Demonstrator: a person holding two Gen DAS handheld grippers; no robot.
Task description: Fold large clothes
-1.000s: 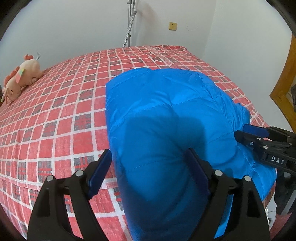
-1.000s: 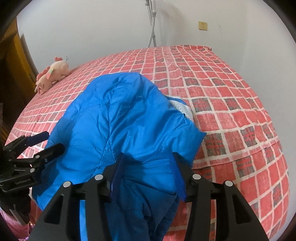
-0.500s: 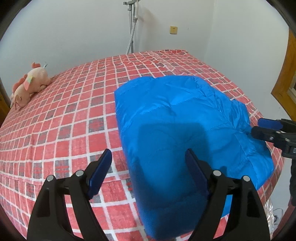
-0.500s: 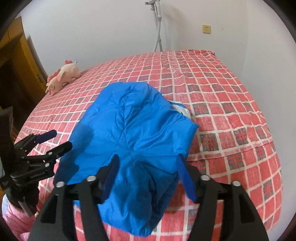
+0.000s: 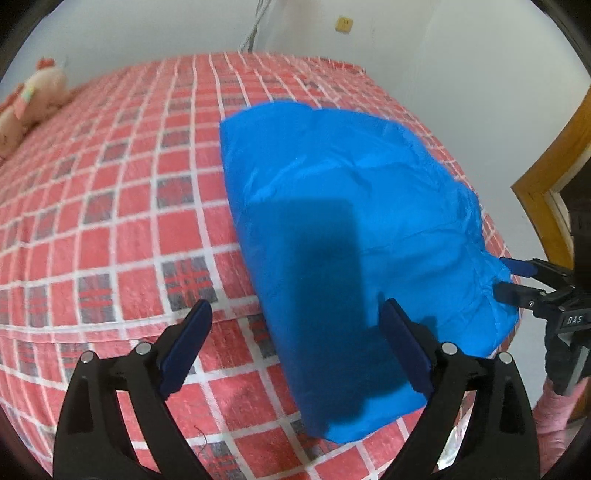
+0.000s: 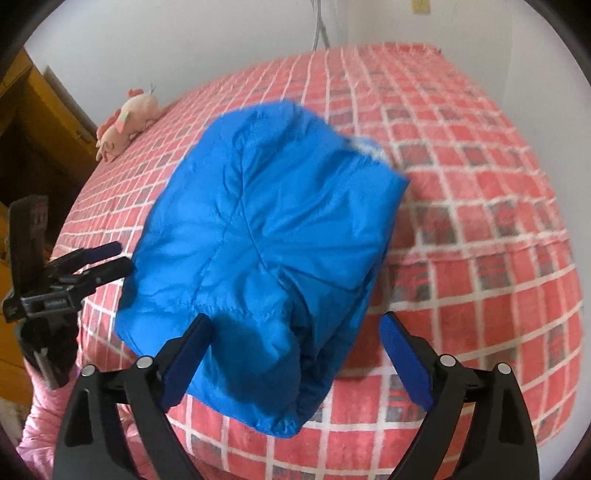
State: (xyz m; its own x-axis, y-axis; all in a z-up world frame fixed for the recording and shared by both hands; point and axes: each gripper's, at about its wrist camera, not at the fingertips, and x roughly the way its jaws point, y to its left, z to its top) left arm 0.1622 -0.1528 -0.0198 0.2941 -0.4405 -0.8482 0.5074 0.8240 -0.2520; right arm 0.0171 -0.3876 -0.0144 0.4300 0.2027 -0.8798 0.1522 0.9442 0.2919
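Observation:
A bright blue padded jacket point(image 5: 343, 229) lies folded into a thick bundle on the red checked bed point(image 5: 122, 206), with its near end hanging over the bed's front edge. It also shows in the right wrist view point(image 6: 266, 236). My left gripper point(image 5: 295, 347) is open and empty, held back from the jacket's near left edge. My right gripper point(image 6: 295, 358) is open and empty, just in front of the jacket's overhanging end. Each gripper shows in the other's view: the right gripper point(image 5: 513, 277) at the jacket's right corner, the left gripper point(image 6: 107, 258) at its left side.
A pink plush toy point(image 5: 33, 99) lies at the far left of the bed, also visible in the right wrist view point(image 6: 125, 122). White walls stand behind and to the right. A wooden door frame point(image 5: 546, 162) is at the right. A metal pole point(image 6: 319, 26) stands behind the bed.
Both grippers have pulled back from the jacket and away from the bed's front edge. The right gripper's jaws have opened wider. The jacket stays folded on the bed.

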